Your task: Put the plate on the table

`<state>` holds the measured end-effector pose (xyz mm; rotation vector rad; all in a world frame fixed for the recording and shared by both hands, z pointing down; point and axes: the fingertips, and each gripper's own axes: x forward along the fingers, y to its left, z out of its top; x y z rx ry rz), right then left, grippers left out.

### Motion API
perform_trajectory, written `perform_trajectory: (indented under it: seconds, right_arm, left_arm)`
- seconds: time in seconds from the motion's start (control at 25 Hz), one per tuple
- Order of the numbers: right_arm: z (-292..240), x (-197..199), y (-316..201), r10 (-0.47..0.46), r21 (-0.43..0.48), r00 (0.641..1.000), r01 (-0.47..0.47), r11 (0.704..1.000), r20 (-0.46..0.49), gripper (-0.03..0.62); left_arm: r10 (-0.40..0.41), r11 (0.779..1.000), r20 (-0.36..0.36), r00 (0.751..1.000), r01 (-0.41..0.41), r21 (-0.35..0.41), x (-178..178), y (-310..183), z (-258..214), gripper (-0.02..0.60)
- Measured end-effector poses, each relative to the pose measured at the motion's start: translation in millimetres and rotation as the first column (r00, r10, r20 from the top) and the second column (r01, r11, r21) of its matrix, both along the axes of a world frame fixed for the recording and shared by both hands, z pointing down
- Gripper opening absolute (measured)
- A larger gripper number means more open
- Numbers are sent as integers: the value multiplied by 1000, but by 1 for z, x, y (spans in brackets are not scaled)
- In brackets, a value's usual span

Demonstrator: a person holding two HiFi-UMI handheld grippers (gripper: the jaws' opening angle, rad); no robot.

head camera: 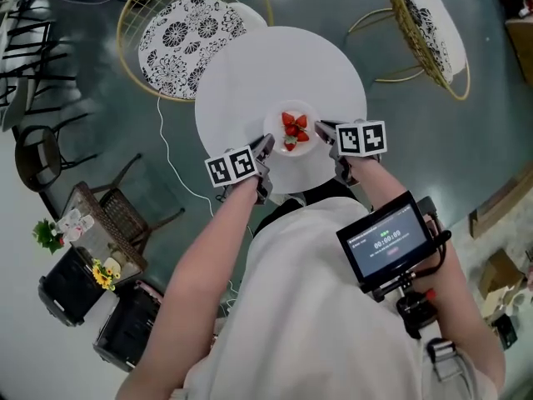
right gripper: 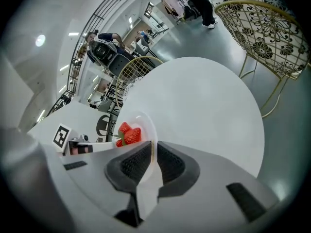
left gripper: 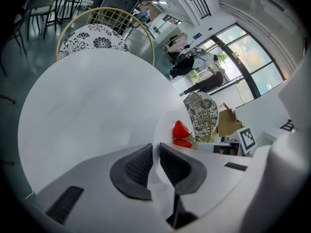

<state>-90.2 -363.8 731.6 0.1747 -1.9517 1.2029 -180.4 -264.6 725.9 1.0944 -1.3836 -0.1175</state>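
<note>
Closest to the lens, a person's white-shirted torso fills the bottom of the head view, with a small screen (head camera: 385, 238) mounted near the right forearm. Beyond it, both arms reach forward to a white plate (head camera: 278, 126) carrying red strawberries (head camera: 294, 129), which sits over the near part of a round white desk (head camera: 250, 73). Whether the plate rests on the desk or hangs just above it cannot be told. The left gripper (head camera: 266, 144) is clamped on the plate's left rim; its own view shows the two dark ribbed pads (left gripper: 138, 166) pinching the thin white edge (left gripper: 165, 130) with the strawberries (left gripper: 181, 130) just past them. The right gripper (head camera: 323, 130) is clamped on the opposite rim, its pads (right gripper: 170, 163) closed on the plate (right gripper: 146, 125). Two wire-framed chairs with patterned cushions (head camera: 187, 32) stand at the desk's far side.
</note>
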Motion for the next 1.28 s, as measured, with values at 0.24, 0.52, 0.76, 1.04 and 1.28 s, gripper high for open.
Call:
perform_trajectory:
  seconds: [0.24,0.52,0.76,1.04,1.28]
  right_arm:
    - [18,-34,-17,-20,29,1000,20,999,-6,32]
    - [17,-40,-24,-48,80,999,49,996,-20,32]
    - [21,-43,-19,-103,142,993,111,984,-57,32]
    - [22,-42,-17,-148,210,986,161,964,-80,34]
    - [21,-44,-18,-188,270,978,205,941,-89,38]
  left_arm:
    - [-12,1000,9,1000,13,-28,-33,-16,19,26]
    - [8,997,54,999,-4,-82,-38,-24,19,32]
    - [45,991,109,993,-30,-133,-42,-22,23,35]
    - [97,987,147,984,-75,-145,-43,-23,22,38]
    - [129,982,161,979,-103,-159,-41,-25,24,41]
